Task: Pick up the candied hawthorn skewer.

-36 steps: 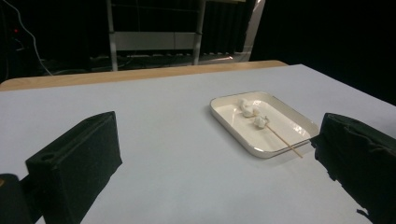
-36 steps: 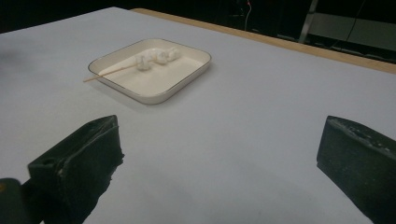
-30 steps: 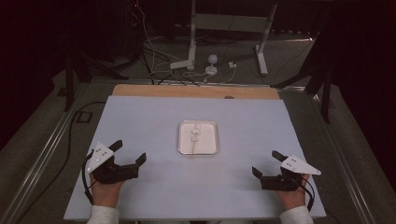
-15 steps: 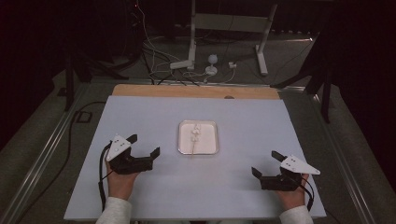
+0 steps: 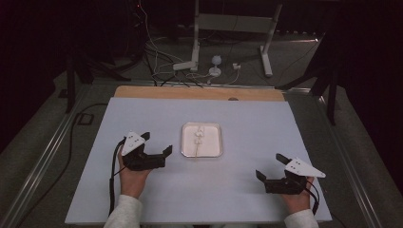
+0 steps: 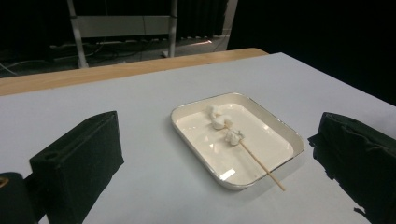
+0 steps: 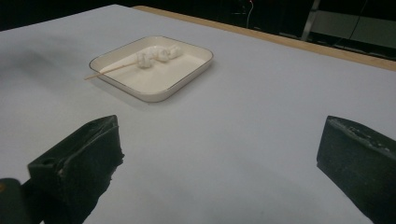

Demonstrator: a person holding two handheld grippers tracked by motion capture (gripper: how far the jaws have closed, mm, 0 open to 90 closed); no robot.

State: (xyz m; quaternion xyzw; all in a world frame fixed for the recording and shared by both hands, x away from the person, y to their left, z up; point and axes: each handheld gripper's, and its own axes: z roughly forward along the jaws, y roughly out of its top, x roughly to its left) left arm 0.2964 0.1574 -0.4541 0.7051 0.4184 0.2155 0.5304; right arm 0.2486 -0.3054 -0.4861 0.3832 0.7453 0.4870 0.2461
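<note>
The skewer (image 6: 252,157) lies in the tray (image 6: 196,154), ahead of the left gripper (image 5: 156,144), jaws wide; right gripper (image 5: 271,166), perhaps farther off, also wide.

White square tray (image 5: 215,145) with thin rim sits flat mid-bench (image 5: 247,194). Wooden skewer (image 6: 257,161) with three white marshmallow lumps (image 6: 219,122) lies in it, bare end sticking over the rim.

Left gripper (image 6: 219,172), jaws spread wide, faces white tray (image 6: 280,127) holding skewer (image 6: 254,161) with three marshmallows (image 6: 218,122).
</note>
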